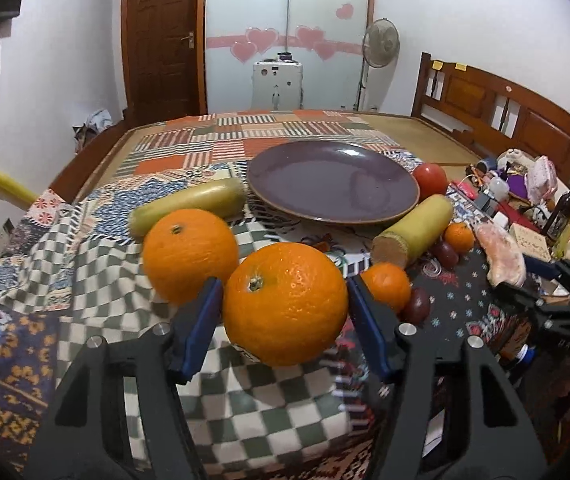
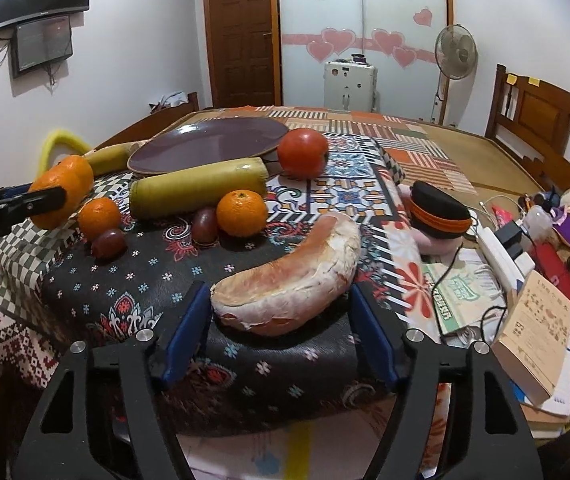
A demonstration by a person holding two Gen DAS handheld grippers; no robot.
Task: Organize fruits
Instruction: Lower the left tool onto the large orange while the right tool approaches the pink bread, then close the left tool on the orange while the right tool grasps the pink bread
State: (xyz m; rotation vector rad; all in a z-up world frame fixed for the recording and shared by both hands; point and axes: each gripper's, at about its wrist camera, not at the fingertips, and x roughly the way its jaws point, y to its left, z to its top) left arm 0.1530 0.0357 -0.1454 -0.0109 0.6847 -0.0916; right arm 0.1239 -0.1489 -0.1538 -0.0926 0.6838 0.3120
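My left gripper [image 1: 281, 312] has a large orange [image 1: 285, 304] between its blue pads, which touch its sides. From the right wrist view the left gripper's fingers [image 2: 17, 206] are around that orange [image 2: 57, 196]. A second large orange [image 1: 190, 254] sits just behind it. A purple plate [image 1: 333, 184] lies empty further back. My right gripper [image 2: 281, 324] is open, its fingers either side of a worn pink-white wedge-shaped fruit [image 2: 293, 288]. Two yellow-green cylinders [image 2: 199, 190] [image 1: 189, 206], a red tomato [image 2: 303, 152], small tangerines [image 2: 242, 213] [image 2: 99, 218] and dark plums [image 2: 205, 226] lie around.
A patchwork cloth [image 1: 85, 264] covers the table. A plush toy with a black cap [image 2: 439, 210], cables, books [image 2: 537, 328] and clutter crowd the right side. A bed with a wooden headboard [image 1: 505, 108] stands behind.
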